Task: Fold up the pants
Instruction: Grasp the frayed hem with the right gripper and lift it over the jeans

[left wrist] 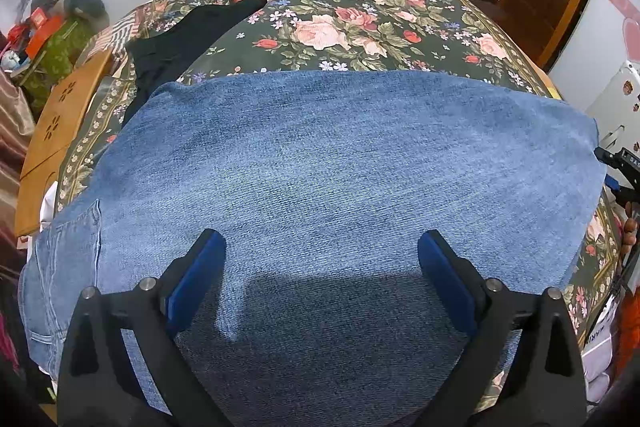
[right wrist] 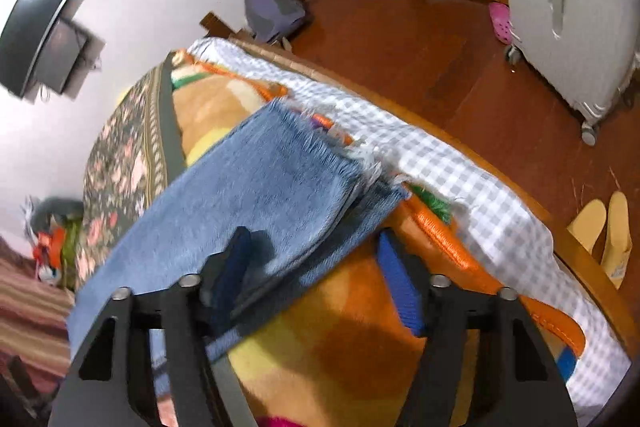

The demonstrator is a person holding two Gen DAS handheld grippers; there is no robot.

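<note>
The jeans (left wrist: pixel 340 167) lay flat across the bed (left wrist: pixel 360 15), frayed hems at its right edge. Both the left gripper (left wrist: pixel 322 259) and right gripper (right wrist: pixel 310 263) stood apart, gripping nothing. The hems wanted squaring before the next fold.

The pants (left wrist: pixel 340 163) are blue denim, a matt, finely grained weave, with frayed white threads along the leg hems (right wrist: pixel 340 143). Under them lies a floral bedspread (left wrist: pixel 340 15) of smooth printed cloth. An orange and yellow blanket (right wrist: pixel 360 339) looks soft and fuzzy, beside a thin grey-and-white checked sheet (right wrist: pixel 460 179). The bed frame (left wrist: pixel 60 123) is varnished wood. The floor (right wrist: pixel 420 39) is glossy reddish-brown. Both grippers (left wrist: pixel 322 259) (right wrist: pixel 316 267) are matt black plastic with blue ribbed pads (right wrist: pixel 400 287) and shiny metal pins (left wrist: pixel 494 284).
</note>
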